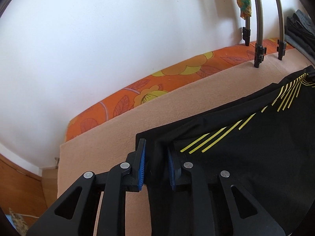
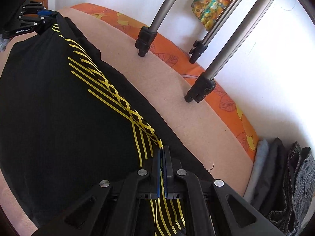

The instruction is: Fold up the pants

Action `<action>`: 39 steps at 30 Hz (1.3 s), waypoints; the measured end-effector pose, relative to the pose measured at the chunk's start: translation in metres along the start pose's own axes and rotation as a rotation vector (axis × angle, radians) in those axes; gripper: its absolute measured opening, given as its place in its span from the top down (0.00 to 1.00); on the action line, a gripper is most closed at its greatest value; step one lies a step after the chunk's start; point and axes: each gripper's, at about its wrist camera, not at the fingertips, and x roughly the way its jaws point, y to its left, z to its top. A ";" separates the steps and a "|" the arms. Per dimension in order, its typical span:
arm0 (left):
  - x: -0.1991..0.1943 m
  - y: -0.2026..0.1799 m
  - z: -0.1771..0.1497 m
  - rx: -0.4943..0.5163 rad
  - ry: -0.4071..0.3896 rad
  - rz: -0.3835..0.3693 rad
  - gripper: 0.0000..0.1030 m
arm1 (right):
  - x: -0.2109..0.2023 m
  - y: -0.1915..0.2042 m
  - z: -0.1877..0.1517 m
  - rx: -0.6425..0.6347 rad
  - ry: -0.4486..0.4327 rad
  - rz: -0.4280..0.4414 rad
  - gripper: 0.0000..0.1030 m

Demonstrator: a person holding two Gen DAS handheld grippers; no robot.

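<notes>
Left claw [image 1: 155, 157] first, seen from its own wrist: its blue-padded fingers [image 1: 142, 165] stand apart with a fair gap, and a black fold of the pants [image 1: 246, 149] runs up between them. The fabric looks to hang between the pads without being pinched, so this claw is released around the edge rather than clamped on it. Right of the claw the pants spread out black with thin yellow stripes [image 1: 204, 143], lying on a peach blanket [image 1: 110, 143] over the bed. Beyond the claw, an orange flowered sheet [image 1: 149, 96] edges the blanket along the white wall [image 1: 98, 39], and grey tripod legs [image 1: 259, 39] stand on the bed far to the right.

From the right wrist, the right claw [image 2: 162, 167] is clenched nearly together, grasping the pants [image 2: 59, 108] at the yellow-striped part. Away to its left the fabric stretches toward the left claw [image 2: 42, 17] at the far end. Right of the claw lies a pile of folded dark and grey clothes [image 2: 285, 177], against the wall.
</notes>
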 end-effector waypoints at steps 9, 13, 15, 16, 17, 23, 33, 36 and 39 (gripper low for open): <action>-0.033 0.059 -0.033 -0.132 -0.028 0.039 0.81 | 0.000 -0.006 0.006 0.010 0.002 -0.032 0.94; -0.049 0.060 -0.049 -0.151 -0.033 0.000 0.81 | -0.004 -0.011 0.008 0.045 -0.011 -0.105 0.73; -0.056 0.058 -0.058 -0.171 -0.021 -0.052 0.74 | -0.013 -0.008 0.006 0.041 -0.028 -0.141 0.64; -0.059 0.057 -0.063 -0.189 -0.012 -0.080 0.70 | -0.019 -0.006 0.003 0.047 -0.038 -0.150 0.57; -0.063 0.056 -0.068 -0.212 -0.006 -0.109 0.61 | -0.024 -0.005 0.001 0.057 -0.049 -0.160 0.55; -0.076 0.048 -0.095 -0.328 0.001 -0.262 0.53 | -0.078 0.016 -0.020 0.127 -0.166 -0.140 0.38; -0.061 0.041 -0.120 -0.404 0.050 -0.372 0.53 | -0.153 0.137 -0.025 0.011 -0.290 0.112 0.36; -0.060 0.046 -0.124 -0.422 0.057 -0.390 0.53 | -0.150 0.188 -0.015 -0.067 -0.286 0.195 0.38; -0.059 0.053 -0.130 -0.460 0.059 -0.428 0.53 | -0.132 0.231 -0.004 -0.151 -0.256 0.215 0.43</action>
